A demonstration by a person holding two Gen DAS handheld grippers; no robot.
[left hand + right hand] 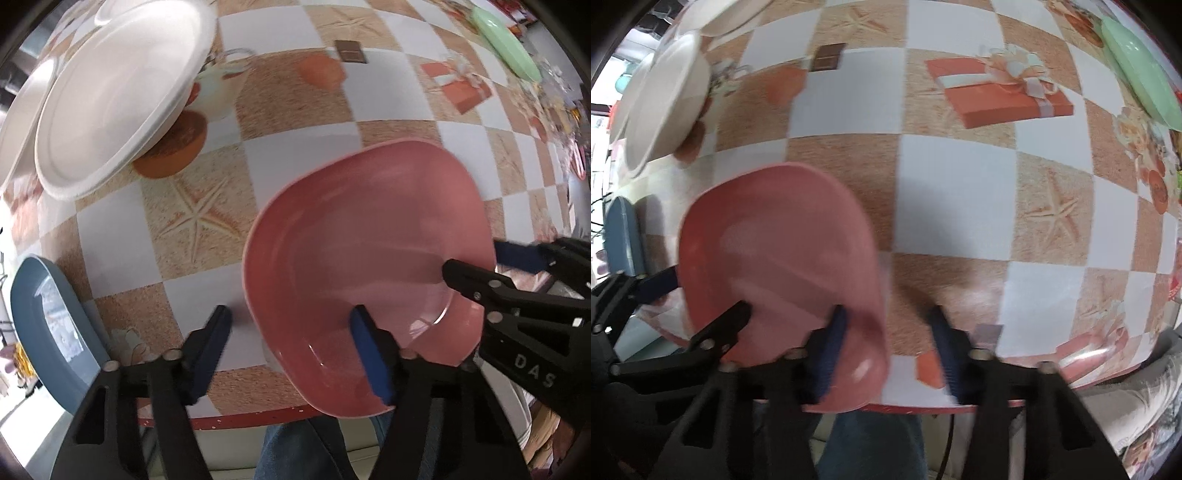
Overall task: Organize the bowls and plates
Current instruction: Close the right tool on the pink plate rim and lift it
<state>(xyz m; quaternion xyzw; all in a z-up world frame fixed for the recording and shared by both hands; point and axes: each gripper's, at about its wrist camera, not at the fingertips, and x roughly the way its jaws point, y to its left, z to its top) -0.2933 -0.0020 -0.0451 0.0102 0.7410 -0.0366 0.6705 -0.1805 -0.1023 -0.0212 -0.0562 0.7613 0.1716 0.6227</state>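
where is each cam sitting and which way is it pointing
Left wrist: on the left gripper, facing forward and down over the table; open jaws straddle the pink bowl; jeans below, right gripper entering from the right.
Right wrist: on the right gripper, facing the same way; open jaws straddle the bowl's other rim; left gripper at left edge.
Shared: bowl, white plates, blue plate, green plate.

The raised letters "DAS" stand on the black plastic body of the right tongs point(476, 264); nothing else is legible.
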